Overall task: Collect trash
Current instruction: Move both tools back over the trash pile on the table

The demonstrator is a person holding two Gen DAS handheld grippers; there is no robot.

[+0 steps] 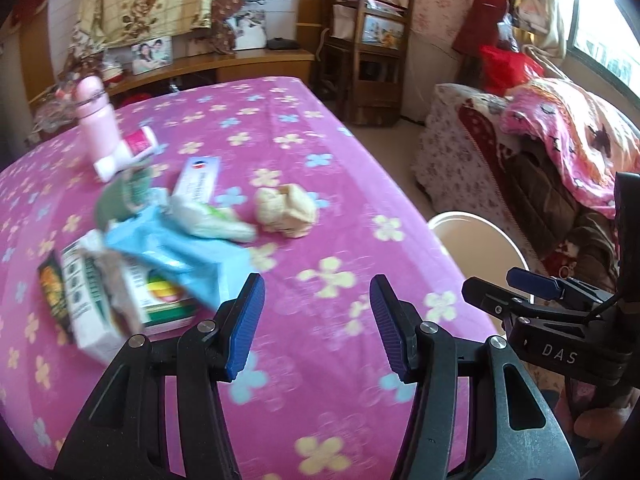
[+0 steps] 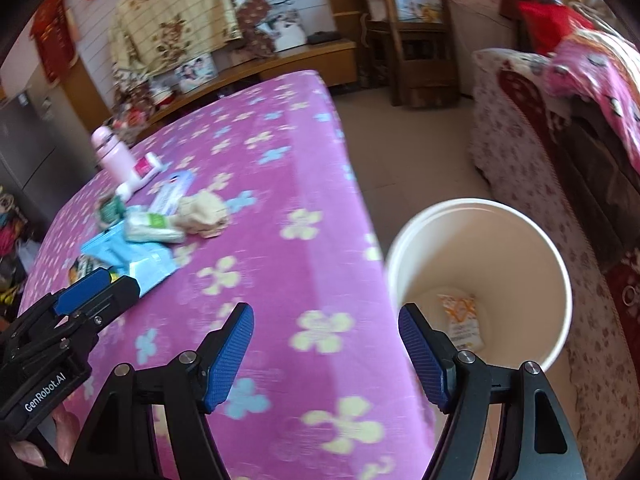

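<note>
A heap of trash lies on the pink flowered table [image 1: 320,184]: a blue plastic wrapper [image 1: 176,256], a crumpled beige wad [image 1: 286,210], a white-green packet [image 1: 212,220], cartons [image 1: 120,300] and a pink-white tube [image 1: 128,152]. My left gripper [image 1: 316,320] is open and empty, just right of the heap. My right gripper [image 2: 326,354] is open and empty over the table's right edge. A white bin [image 2: 480,280] stands on the floor beside the table, with an orange-white packet [image 2: 460,320] inside. The heap also shows in the right wrist view [image 2: 148,232].
A pink bottle [image 1: 96,120] stands upright behind the heap. A sofa with pink blankets [image 1: 560,152] is to the right of the bin. A wooden shelf [image 1: 372,52] and a low cabinet [image 1: 240,60] stand at the back.
</note>
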